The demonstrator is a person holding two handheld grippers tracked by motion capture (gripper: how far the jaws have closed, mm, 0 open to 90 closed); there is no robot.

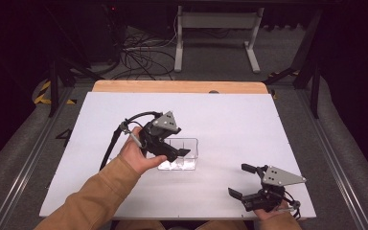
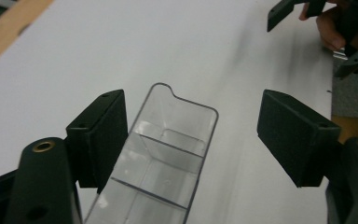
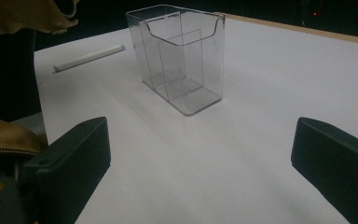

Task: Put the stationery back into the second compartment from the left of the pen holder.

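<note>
Item: clear plastic rectangular box with inner dividers point(image 1: 181, 154), upright on the white table sheet point(image 1: 230, 120), near the table's middle and toward the person's left. It appears empty. Left gripper point(image 1: 176, 152): held just above the box's near-left end, jaws apart; in the left gripper view point(image 2: 191, 140) 1 jaw sits against or just beside the box point(image 2: 161, 161) wall, the other stands well clear, so no grip is made. Right gripper point(image 1: 243, 181): near the table's front right edge, well apart from the box, jaws wide apart and holding nothing, pointed toward the box point(image 3: 182, 58). A thin white stick point(image 3: 88, 58) lies on the sheet beyond the box. Status, as a judgement: approach to the box under way; grasp not yet made; closing on a wall and any handling remain.
</note>
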